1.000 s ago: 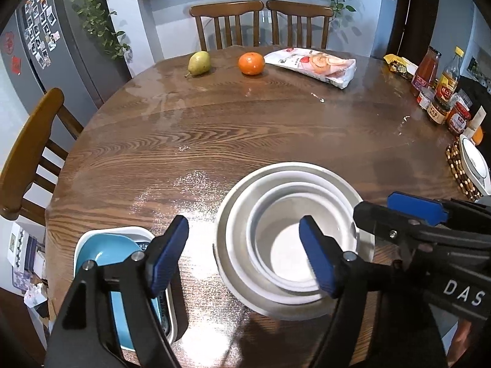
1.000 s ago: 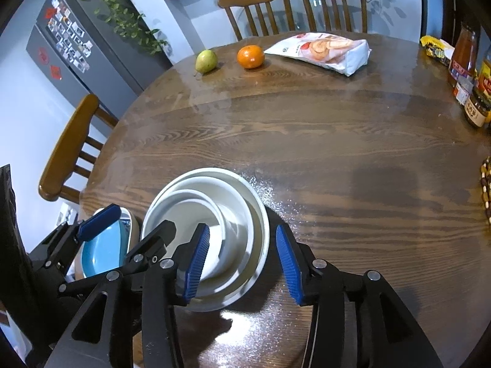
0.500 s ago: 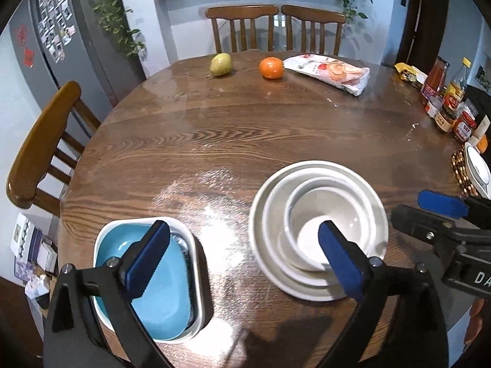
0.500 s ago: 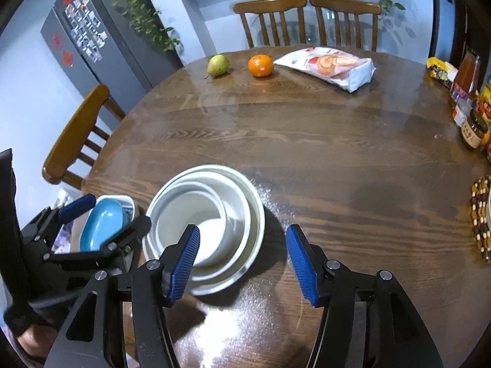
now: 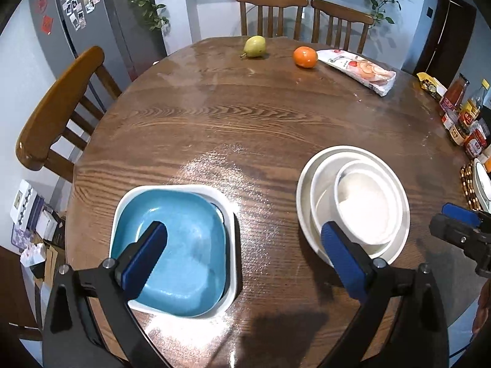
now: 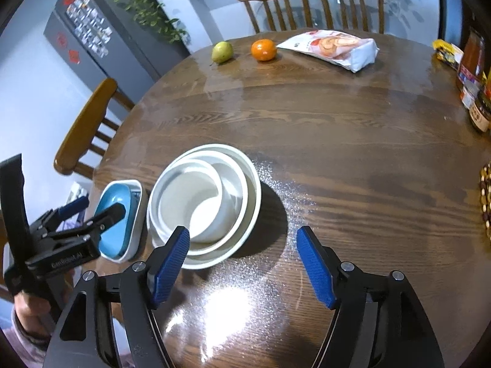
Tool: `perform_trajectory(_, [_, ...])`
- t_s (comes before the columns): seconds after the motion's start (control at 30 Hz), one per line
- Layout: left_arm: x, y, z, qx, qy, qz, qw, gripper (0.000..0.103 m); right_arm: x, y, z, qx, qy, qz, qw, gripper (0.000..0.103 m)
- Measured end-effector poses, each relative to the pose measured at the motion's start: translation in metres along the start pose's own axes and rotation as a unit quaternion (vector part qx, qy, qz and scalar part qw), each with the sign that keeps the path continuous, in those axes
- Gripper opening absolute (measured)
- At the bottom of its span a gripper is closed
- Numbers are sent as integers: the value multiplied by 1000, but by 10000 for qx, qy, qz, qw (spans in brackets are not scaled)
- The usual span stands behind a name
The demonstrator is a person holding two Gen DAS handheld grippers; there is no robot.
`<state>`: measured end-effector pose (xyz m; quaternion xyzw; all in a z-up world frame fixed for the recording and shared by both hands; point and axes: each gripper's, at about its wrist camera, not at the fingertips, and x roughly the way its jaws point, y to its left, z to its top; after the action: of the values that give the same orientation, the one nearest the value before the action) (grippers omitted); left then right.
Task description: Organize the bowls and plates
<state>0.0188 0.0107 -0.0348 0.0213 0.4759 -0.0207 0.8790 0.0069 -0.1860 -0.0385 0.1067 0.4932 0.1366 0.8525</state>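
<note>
Nesting in a white stack (image 5: 353,202), the bowls sit beyond both grippers' released fingers (image 6: 172,259).

The left tool (image 5: 244,253) hangs wide open over the table (image 5: 245,128), between the blue plate (image 5: 184,245) and stacked white bowls (image 5: 365,202).

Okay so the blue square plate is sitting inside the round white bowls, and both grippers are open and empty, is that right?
Not quite. The blue square plate sits inside a white square dish, beside the stack of round white bowls, not in it. The left wrist view shows this clearly. The rest holds: the left gripper and the right gripper are both open and empty.
</note>
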Motion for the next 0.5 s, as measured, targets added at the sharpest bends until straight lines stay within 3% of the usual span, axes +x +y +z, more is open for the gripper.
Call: perform_trajectory(0.5, [13,14,1,-394,300,-162,9986,93,18,-36,5,442,269,239,9984,73])
